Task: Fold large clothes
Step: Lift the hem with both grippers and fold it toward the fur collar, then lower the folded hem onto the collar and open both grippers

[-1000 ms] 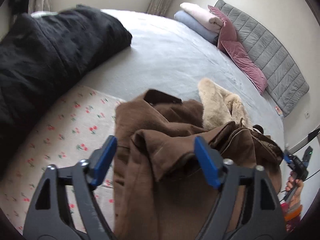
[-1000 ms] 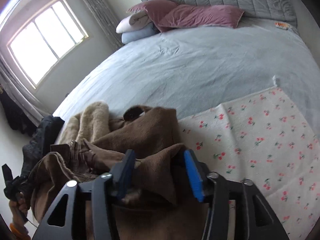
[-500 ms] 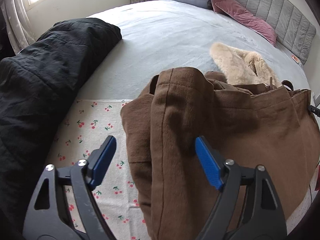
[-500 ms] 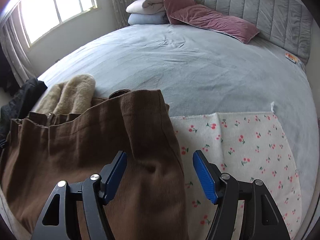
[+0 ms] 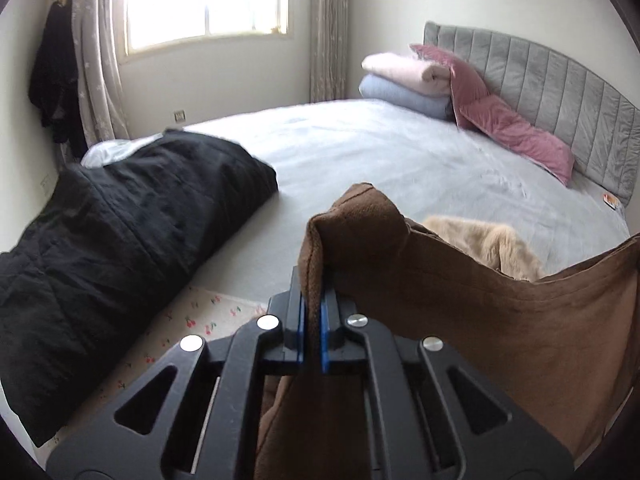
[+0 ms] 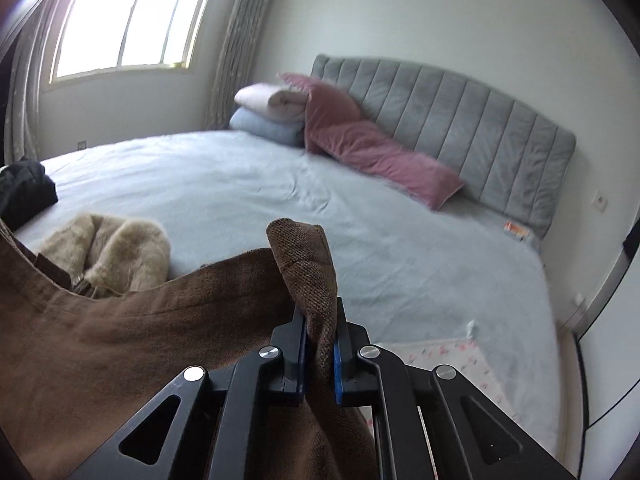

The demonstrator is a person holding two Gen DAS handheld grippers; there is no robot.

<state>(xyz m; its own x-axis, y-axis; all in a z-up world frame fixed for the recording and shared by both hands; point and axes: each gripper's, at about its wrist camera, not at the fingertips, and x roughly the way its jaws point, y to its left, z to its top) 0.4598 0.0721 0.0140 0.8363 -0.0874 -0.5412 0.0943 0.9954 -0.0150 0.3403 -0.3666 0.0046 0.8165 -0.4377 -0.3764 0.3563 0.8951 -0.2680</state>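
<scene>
The left hand-held gripper [image 5: 313,316] had just closed, its blue pads pinching one bunched corner of the brown garment [image 5: 500,320]; the right hand-held gripper [image 6: 320,344] had likewise just closed on the opposite corner. Between the two grips the top edge of the garment hung in a shallow sag, the rest dropping below both grippers, lifted above the bed [image 6: 240,184]. Holding it by two corners probably let its own weight pull it flat, ready to be spread for folding. Just beyond the sagging edge a cream fur piece [image 6: 120,252] lay on the bed. On the near edge of the bed lay a cherry-print cloth [image 5: 192,320], likely the folding surface. To the left a black coat [image 5: 120,248] rested on the bed; pillows [image 6: 360,140] leaned against the headboard [image 6: 480,120] at the bed's far end.
</scene>
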